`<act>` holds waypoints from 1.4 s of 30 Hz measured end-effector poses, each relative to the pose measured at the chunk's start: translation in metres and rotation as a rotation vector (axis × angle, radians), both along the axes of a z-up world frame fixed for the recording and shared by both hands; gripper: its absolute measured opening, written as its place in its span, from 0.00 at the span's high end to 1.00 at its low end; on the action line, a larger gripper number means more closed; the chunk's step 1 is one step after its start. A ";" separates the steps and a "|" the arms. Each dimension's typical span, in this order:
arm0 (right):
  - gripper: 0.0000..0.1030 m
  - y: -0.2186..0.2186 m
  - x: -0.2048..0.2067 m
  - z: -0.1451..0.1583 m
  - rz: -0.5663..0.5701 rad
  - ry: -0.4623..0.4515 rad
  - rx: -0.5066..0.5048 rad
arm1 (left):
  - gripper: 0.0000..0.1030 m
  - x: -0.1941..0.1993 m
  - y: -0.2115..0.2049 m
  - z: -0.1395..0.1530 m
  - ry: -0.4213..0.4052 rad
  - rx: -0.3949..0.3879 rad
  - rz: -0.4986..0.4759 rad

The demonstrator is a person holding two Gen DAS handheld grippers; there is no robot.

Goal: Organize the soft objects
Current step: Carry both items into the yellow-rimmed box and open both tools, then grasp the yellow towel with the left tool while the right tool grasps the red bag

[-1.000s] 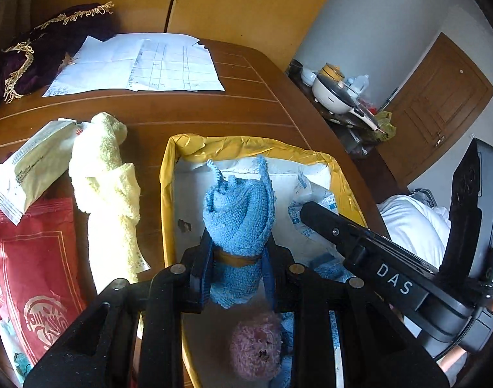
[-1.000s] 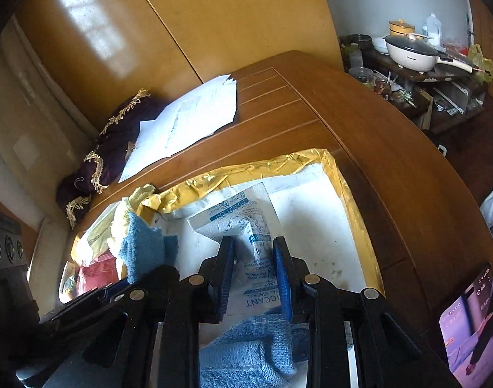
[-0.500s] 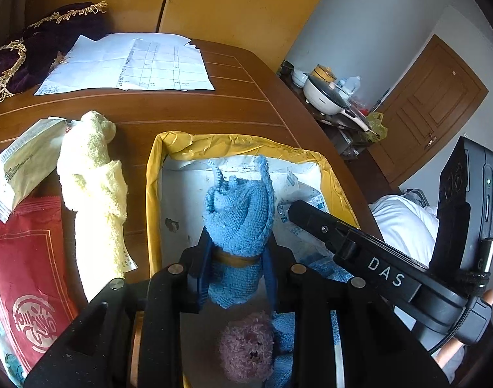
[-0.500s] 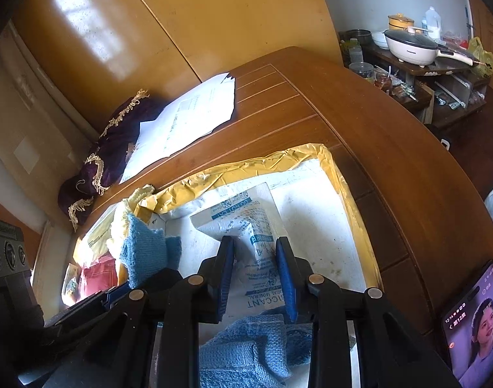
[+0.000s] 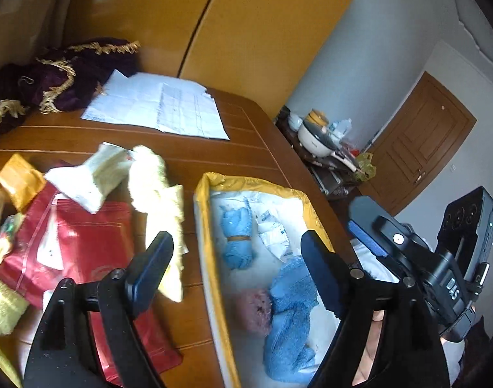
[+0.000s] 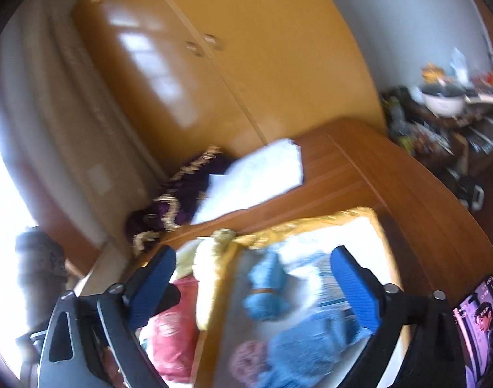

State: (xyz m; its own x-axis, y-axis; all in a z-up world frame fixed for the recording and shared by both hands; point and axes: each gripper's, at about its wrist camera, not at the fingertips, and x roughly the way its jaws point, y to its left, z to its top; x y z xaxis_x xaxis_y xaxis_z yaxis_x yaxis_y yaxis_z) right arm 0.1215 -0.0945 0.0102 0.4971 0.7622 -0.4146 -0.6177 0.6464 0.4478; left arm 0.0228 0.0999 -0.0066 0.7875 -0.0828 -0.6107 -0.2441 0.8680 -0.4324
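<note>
A box with a yellow rim (image 5: 203, 226) stands on the wooden table. Inside lie a rolled blue towel (image 5: 236, 239) with a brown band, a white desiccant packet (image 5: 274, 234), a loose blue towel (image 5: 291, 307) and a pink fuzzy ball (image 5: 254, 310). My left gripper (image 5: 236, 265) hangs open above the box, holding nothing. A yellow towel (image 5: 156, 187) lies on the table left of the box. The right wrist view is blurred. There, my right gripper (image 6: 256, 274) is open and empty above the box rim (image 6: 311, 223) and the rolled blue towel (image 6: 266, 287).
Left of the box lie a red bag (image 5: 84, 242) and a white packet (image 5: 91, 177). Papers (image 5: 159, 110) and a purple gold-fringed cloth (image 5: 68, 74) lie at the table's far side. A phone (image 6: 479, 317) sits at the right. A cluttered side stand (image 5: 314, 135) stands beyond the table.
Both grippers opened and drew back and up. The left let go of the rolled blue towel, the right let go of the desiccant packet; both now lie in the box.
</note>
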 end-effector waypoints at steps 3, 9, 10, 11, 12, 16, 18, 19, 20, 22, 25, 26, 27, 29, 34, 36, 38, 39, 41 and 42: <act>0.02 0.017 -0.038 0.007 0.166 -0.037 0.043 | 0.21 -0.041 0.026 -0.003 -0.010 0.041 0.110; 0.02 0.064 -0.094 -0.001 0.379 -0.009 0.073 | 0.21 -0.109 0.097 -0.011 -0.025 0.132 0.387; 0.02 0.073 -0.102 -0.004 0.405 -0.011 0.066 | 0.21 -0.116 0.109 -0.014 -0.020 0.130 0.409; 0.02 0.082 -0.109 -0.007 0.420 -0.010 0.055 | 0.21 -0.119 0.119 -0.018 -0.003 0.128 0.425; 0.02 0.090 -0.116 -0.010 0.429 -0.006 0.033 | 0.21 -0.120 0.128 -0.023 0.012 0.121 0.429; 0.02 0.128 -0.124 -0.025 0.436 0.029 -0.119 | 0.21 -0.113 0.140 -0.045 0.076 0.096 0.374; 0.02 0.144 -0.113 -0.034 0.424 0.086 -0.179 | 0.21 -0.108 0.133 -0.054 0.109 0.110 0.352; 0.02 0.148 -0.105 -0.039 0.409 0.118 -0.206 | 0.21 -0.107 0.129 -0.057 0.126 0.123 0.345; 0.02 0.154 -0.098 -0.044 0.390 0.152 -0.235 | 0.21 -0.109 0.125 -0.061 0.137 0.136 0.344; 0.02 0.166 -0.081 -0.056 0.345 0.211 -0.290 | 0.32 -0.109 0.119 -0.067 0.161 0.154 0.358; 0.03 0.180 -0.072 -0.066 0.318 0.221 -0.351 | 0.46 -0.113 0.114 -0.072 0.187 0.180 0.382; 0.03 0.185 -0.072 -0.069 0.297 0.207 -0.387 | 0.48 -0.116 0.112 -0.072 0.190 0.183 0.380; 0.03 0.188 -0.072 -0.071 0.276 0.197 -0.413 | 0.49 -0.119 0.112 -0.072 0.185 0.180 0.374; 0.03 0.194 -0.071 -0.077 0.259 0.195 -0.441 | 0.54 -0.126 0.108 -0.069 0.191 0.192 0.357; 0.04 0.205 -0.071 -0.083 0.208 0.130 -0.525 | 0.56 -0.147 0.100 -0.064 0.226 0.166 0.315; 0.07 0.209 -0.074 -0.087 0.189 0.098 -0.567 | 0.54 -0.154 0.097 -0.063 0.231 0.144 0.294; 0.14 0.211 -0.078 -0.087 0.184 0.069 -0.589 | 0.48 -0.158 0.094 -0.063 0.224 0.140 0.276; 0.25 0.213 -0.080 -0.087 0.188 0.056 -0.601 | 0.46 -0.158 0.092 -0.063 0.224 0.150 0.270; 0.30 0.216 -0.081 -0.092 0.206 0.072 -0.624 | 0.41 -0.154 0.091 -0.066 0.234 0.154 0.256; 0.33 0.216 -0.081 -0.093 0.200 0.067 -0.626 | 0.40 -0.151 0.091 -0.067 0.240 0.151 0.249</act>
State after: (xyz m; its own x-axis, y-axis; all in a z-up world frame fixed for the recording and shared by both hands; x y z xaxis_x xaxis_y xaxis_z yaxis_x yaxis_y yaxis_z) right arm 0.0403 0.1219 -0.0827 0.3285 0.4425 -0.8345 -0.7370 0.6726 0.0665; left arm -0.1284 0.1906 -0.0739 0.6051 0.1987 -0.7710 -0.5348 0.8188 -0.2087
